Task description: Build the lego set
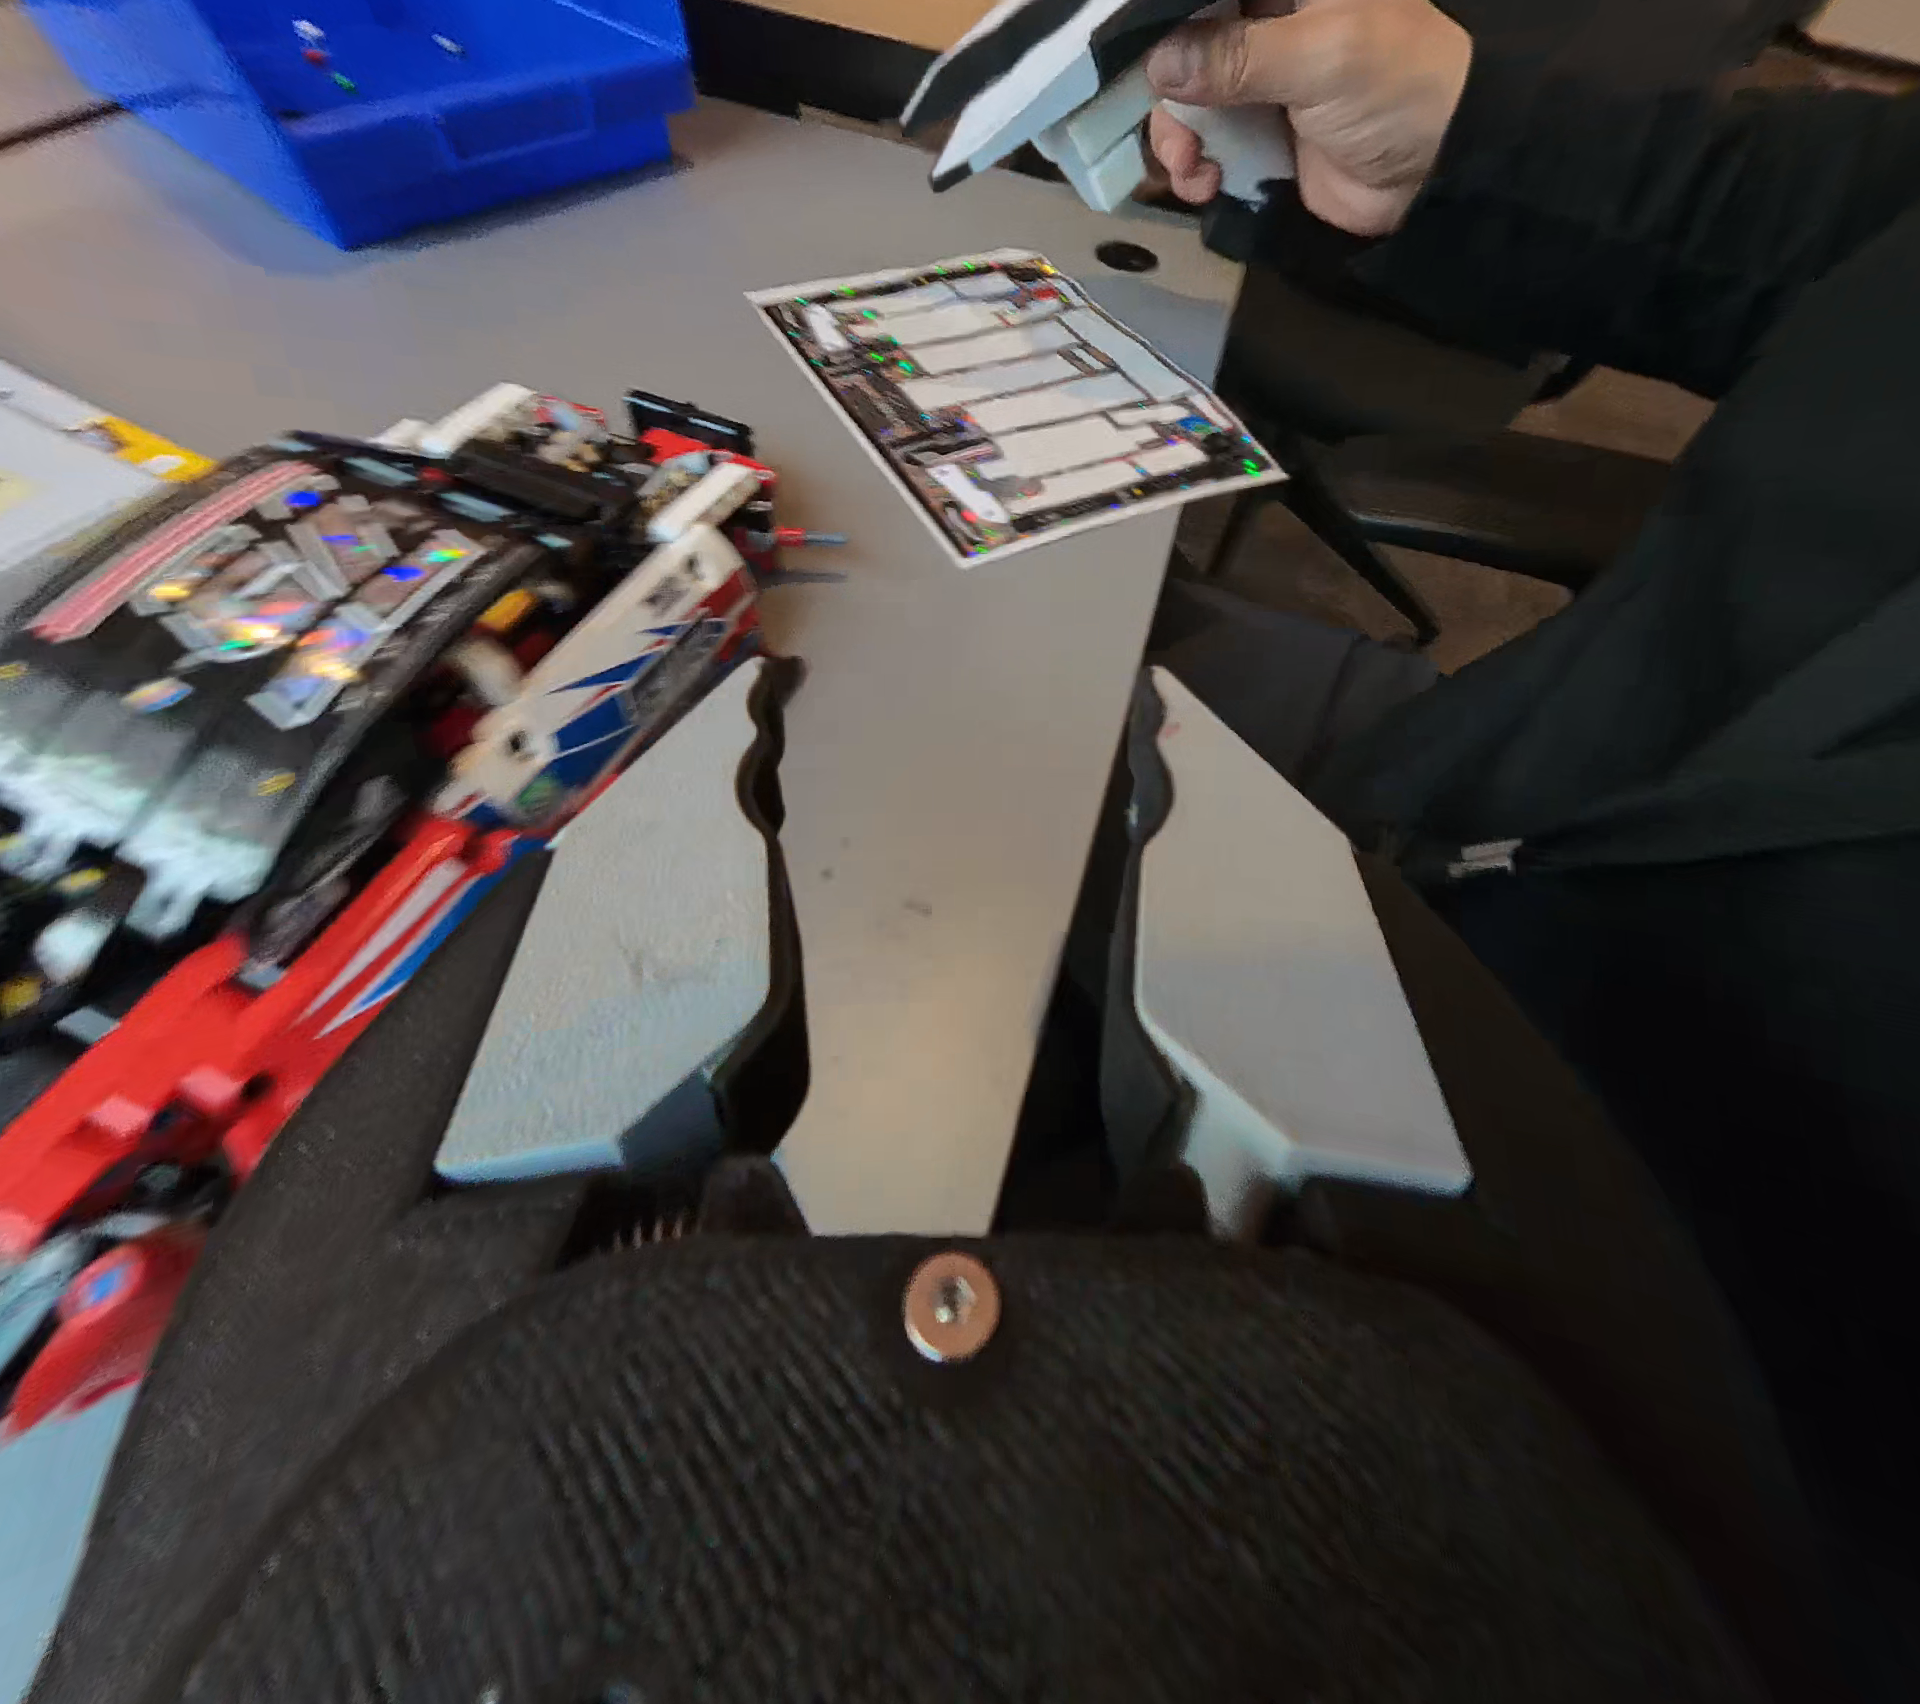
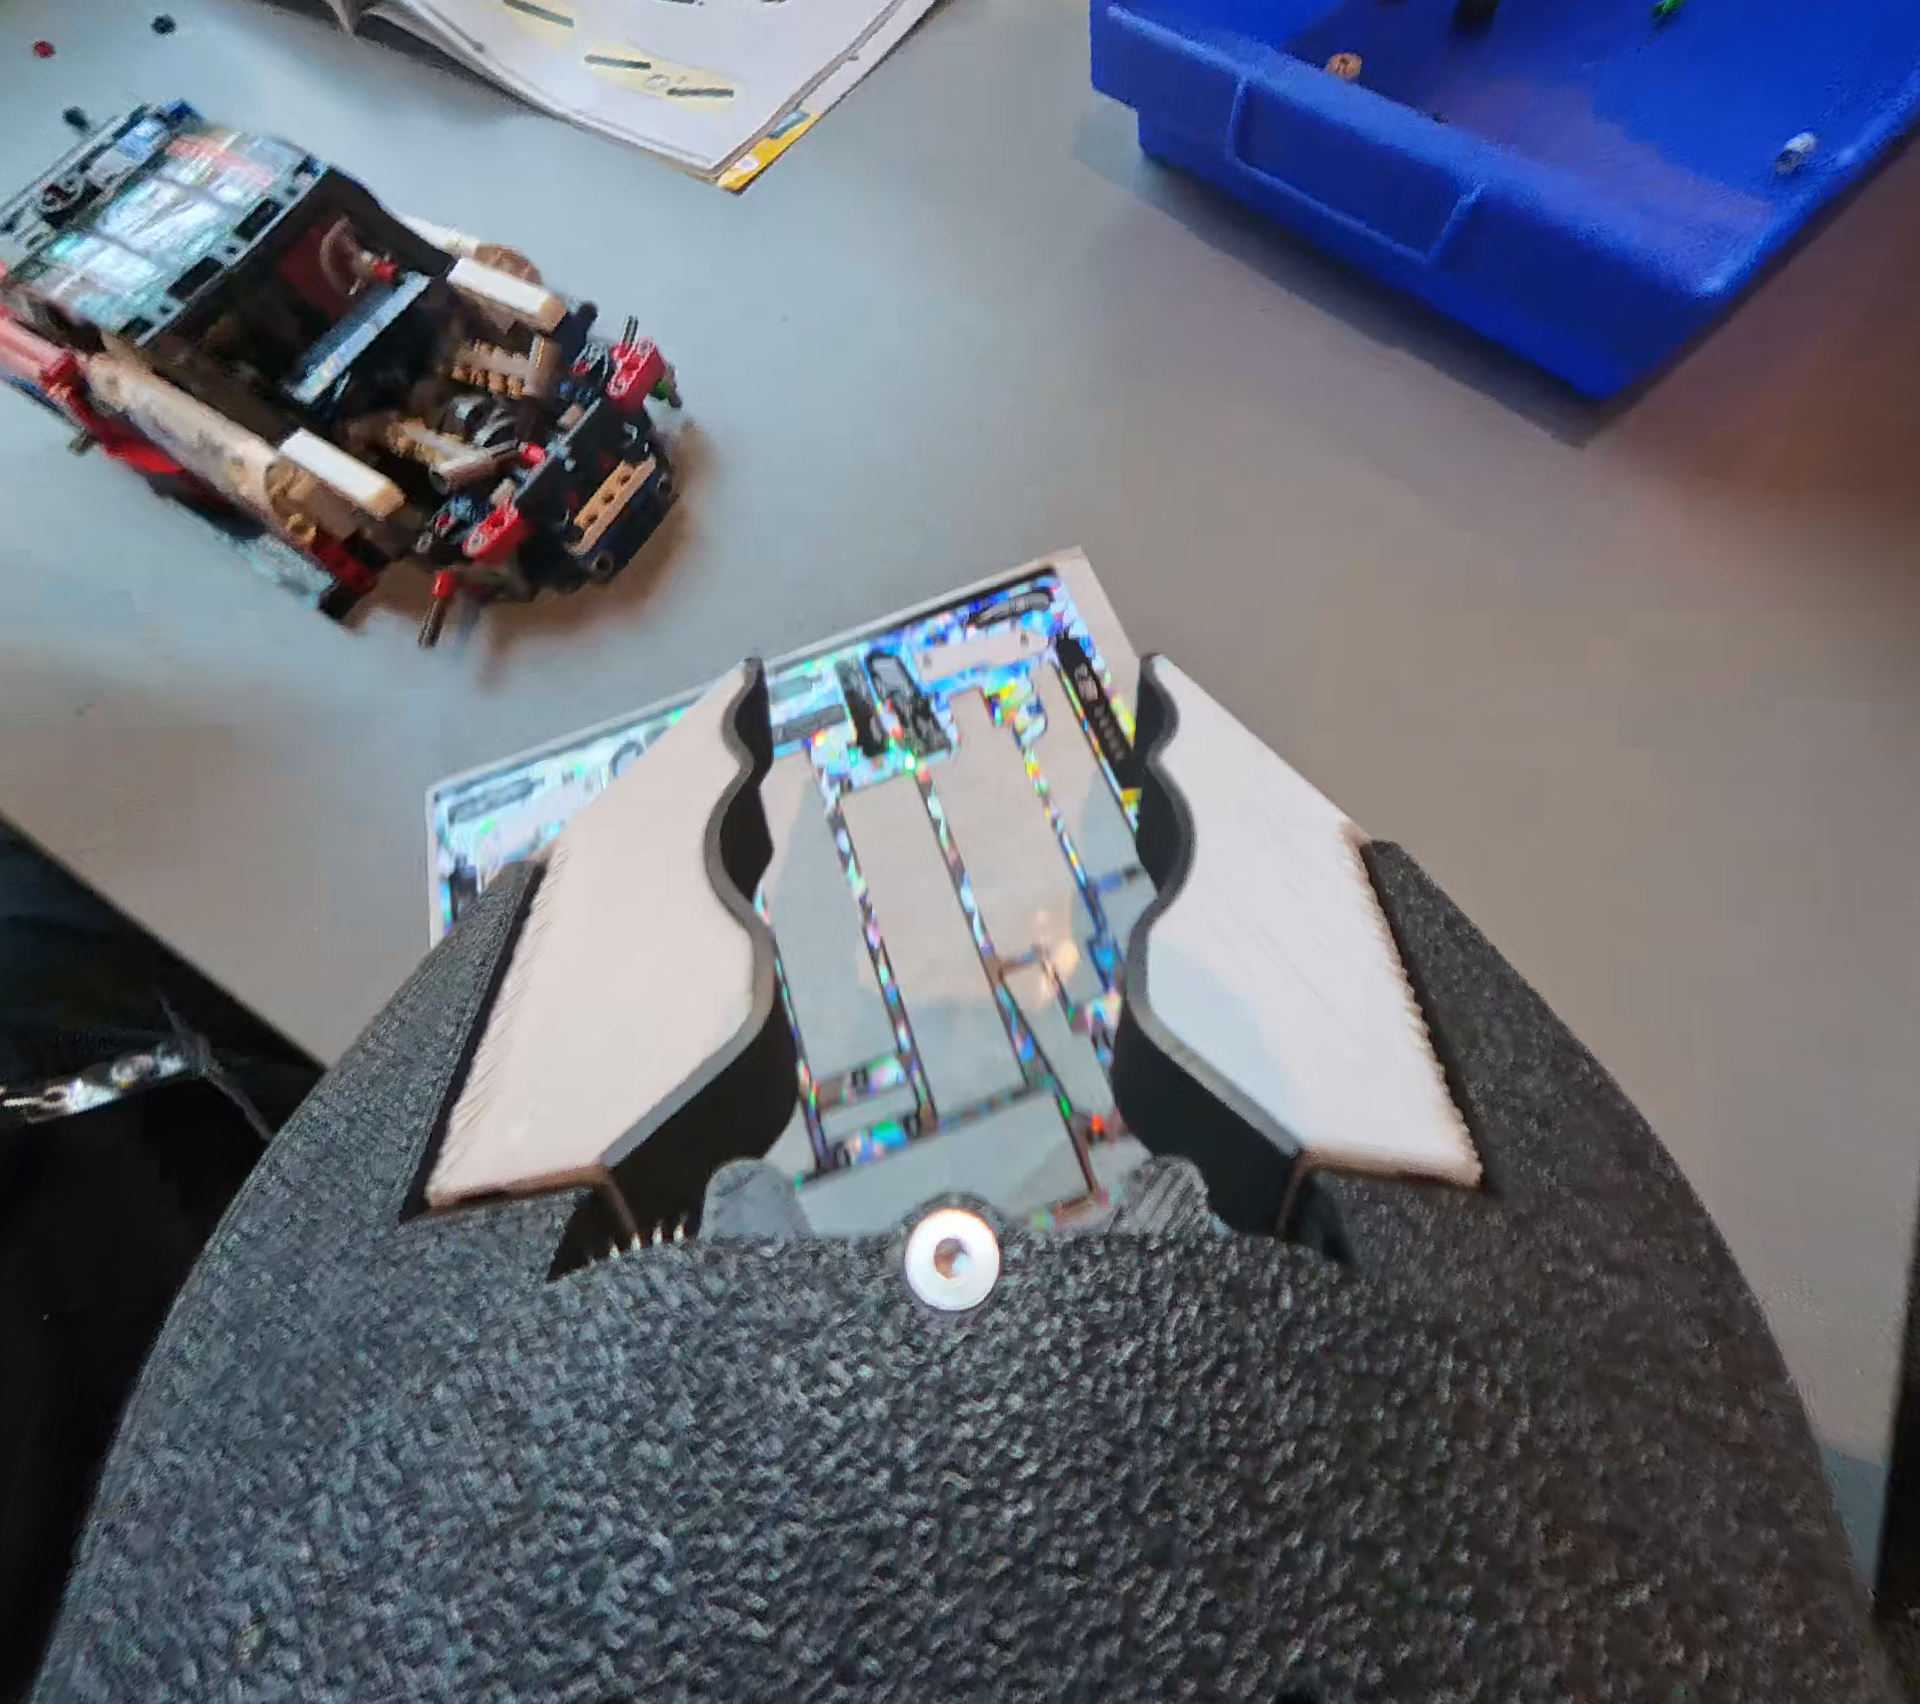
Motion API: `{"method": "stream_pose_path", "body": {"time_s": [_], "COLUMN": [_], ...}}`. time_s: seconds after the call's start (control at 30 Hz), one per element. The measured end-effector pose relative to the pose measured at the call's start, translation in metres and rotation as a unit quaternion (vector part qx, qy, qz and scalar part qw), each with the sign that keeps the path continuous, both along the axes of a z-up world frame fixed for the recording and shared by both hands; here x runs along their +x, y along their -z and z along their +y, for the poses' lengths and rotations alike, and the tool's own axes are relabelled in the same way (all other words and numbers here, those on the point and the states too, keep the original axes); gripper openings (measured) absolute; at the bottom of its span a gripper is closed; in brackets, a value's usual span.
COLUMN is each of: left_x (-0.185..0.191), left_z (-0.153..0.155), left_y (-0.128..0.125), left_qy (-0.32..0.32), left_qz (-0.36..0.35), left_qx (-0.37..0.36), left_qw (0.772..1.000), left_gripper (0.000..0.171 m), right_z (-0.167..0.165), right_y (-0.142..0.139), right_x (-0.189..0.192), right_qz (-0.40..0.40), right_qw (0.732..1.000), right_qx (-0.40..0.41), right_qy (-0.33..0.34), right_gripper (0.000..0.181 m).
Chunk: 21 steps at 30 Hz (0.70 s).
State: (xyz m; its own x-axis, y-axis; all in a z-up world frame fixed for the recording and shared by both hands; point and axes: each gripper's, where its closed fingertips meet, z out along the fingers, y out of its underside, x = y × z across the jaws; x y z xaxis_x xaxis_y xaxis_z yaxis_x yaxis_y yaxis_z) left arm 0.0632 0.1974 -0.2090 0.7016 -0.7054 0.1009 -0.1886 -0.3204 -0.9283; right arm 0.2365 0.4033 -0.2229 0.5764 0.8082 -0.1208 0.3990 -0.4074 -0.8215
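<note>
The counter [image 2: 1039, 407] is smooth, matt grey laminate, and on it lies a paper sticker sheet [image 2: 935, 906] whose remaining foil glitters in rainbow flecks. The bin [image 2: 1299, 85] is glossy blue plastic; the lego car [image 2: 312, 366] is hard shiny plastic with holographic stickers on its roof. Each hand-held gripper's body [image 2: 935, 1446] is rough, grainy black plastic with a bright metal screw [image 2: 952, 1259], its fingers [image 2: 623, 948] smooth matt white.

No writing can be read anywhere.
</note>
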Motion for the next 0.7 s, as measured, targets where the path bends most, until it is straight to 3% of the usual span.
{"method": "stream_pose_path", "body": {"time_s": [0.2, 0.3, 0.4, 0.57, 0.7], "left_x": [-0.059, -0.062, -0.06, -0.067, -0.07], "left_z": [0.011, 0.009, 0.002, 0.003, 0.002], "left_y": [-0.023, -0.01, -0.012, -0.012, -0.015], "left_qy": [-0.053, -0.036, -0.002, 0.015, 0.013], "left_qz": [-0.128, -0.155, -0.162, -0.162, -0.177], "left_qx": [0.031, -0.009, -0.01, -0.015, -0.015], "left_qw": [0.99, 0.987, 0.987, 0.987, 0.984], "left_gripper": [0.064, 0.062, 0.059, 0.058, 0.058], "right_z": [0.029, 0.035, 0.037, 0.023, -0.014], "right_y": [-0.002, 0.005, 0.01, 0.009, 0.017], "right_x": [-0.051, -0.069, -0.081, -0.082, -0.066], "right_qz": [-0.011, -0.022, -0.032, -0.048, -0.087], "right_qw": [1.0, 1.0, 0.999, 0.998, 0.995], "right_qx": [-0.005, -0.001, 0.0, -0.017, -0.041], "right_qy": [0.018, 0.022, 0.027, 0.03, -0.004], "right_gripper": [0.065, 0.062, 0.062, 0.062, 0.056]}}
